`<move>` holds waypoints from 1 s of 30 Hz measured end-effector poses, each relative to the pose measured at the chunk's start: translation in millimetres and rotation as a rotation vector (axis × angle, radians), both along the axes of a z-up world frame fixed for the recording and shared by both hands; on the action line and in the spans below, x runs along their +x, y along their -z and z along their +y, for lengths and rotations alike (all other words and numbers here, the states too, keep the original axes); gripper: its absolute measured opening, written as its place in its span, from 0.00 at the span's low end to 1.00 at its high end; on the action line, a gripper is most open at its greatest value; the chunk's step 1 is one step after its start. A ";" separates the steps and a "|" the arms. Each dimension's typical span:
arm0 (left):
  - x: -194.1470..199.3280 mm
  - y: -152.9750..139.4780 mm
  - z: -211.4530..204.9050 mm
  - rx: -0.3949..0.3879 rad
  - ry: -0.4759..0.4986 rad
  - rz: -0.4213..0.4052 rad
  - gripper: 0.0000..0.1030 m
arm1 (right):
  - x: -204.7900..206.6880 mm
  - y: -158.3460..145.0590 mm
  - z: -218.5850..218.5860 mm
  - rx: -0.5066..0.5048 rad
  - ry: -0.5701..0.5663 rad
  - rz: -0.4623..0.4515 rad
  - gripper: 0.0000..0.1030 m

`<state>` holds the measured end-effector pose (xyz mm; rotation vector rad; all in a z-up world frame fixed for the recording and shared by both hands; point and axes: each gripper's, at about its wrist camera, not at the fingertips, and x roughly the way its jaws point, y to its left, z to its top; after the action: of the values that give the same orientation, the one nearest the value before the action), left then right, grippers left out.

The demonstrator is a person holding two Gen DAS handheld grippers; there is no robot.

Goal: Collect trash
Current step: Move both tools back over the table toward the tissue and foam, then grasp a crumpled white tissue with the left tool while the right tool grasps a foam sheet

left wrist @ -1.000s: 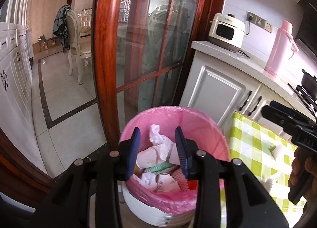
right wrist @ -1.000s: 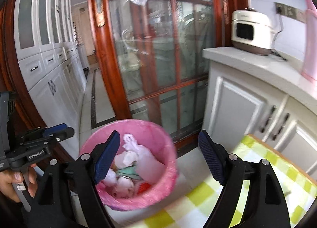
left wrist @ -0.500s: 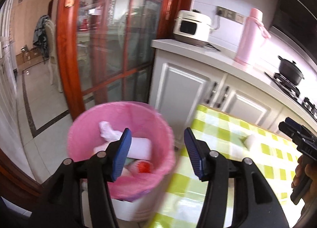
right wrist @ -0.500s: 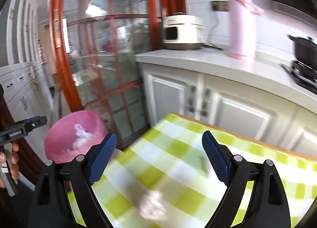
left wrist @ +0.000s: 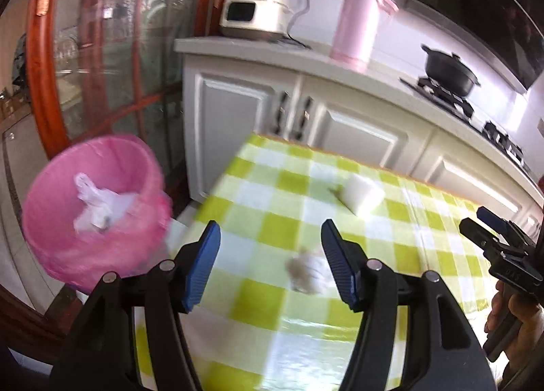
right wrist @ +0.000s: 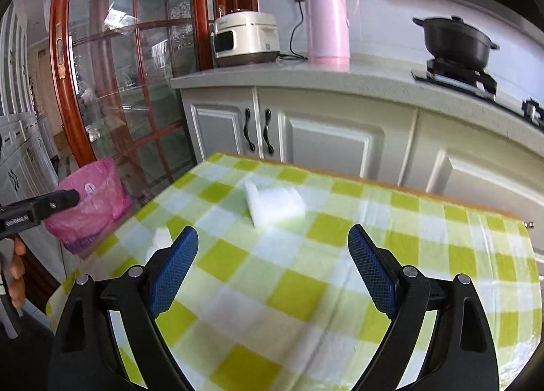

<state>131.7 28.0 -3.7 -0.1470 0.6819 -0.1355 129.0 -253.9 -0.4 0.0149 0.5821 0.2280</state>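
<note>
While the crumpled greyish-white paper wad lay on the green-and-white checked tablecloth near the table's left edge, the left gripper hung just above it, its blue-padded jaws about half apart after just widening, with nothing gripped between them. Farther in on the cloth sat a white foam block, well apart from the wad. The right gripper hovered over the checked cloth short of that block, its jaws spread wide, having just opened a little further, and empty. Beside the table's left edge stood the round bin lined with a pink plastic bag, white paper scraps inside. Behind, a pink thermos stood on the grey counter.
</note>
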 end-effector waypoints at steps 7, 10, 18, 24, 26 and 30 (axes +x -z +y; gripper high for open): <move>3.8 33.6 -40.4 -0.001 0.059 0.076 0.58 | -5.8 19.3 -25.2 0.020 0.017 0.040 0.82; 11.8 47.2 -49.5 -0.015 0.069 0.112 0.58 | -4.1 23.7 -31.6 0.034 0.030 0.046 0.82; 35.5 68.6 -58.7 -0.023 0.083 0.166 0.57 | 10.1 29.0 -31.4 0.043 0.027 0.066 0.82; 52.4 85.0 -61.6 -0.027 0.083 0.208 0.50 | 28.7 34.3 -29.1 0.037 0.012 0.086 0.82; 57.8 89.9 -62.7 -0.025 0.087 0.221 0.47 | 35.3 35.3 -27.2 0.035 0.006 0.090 0.82; 67.4 99.1 -63.8 -0.029 0.096 0.245 0.34 | 53.6 37.6 -21.0 0.037 -0.014 0.104 0.82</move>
<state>199.1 -35.8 -102.8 -0.1599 0.9324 -0.2221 182.6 -274.9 -38.0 0.0589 0.6816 0.2532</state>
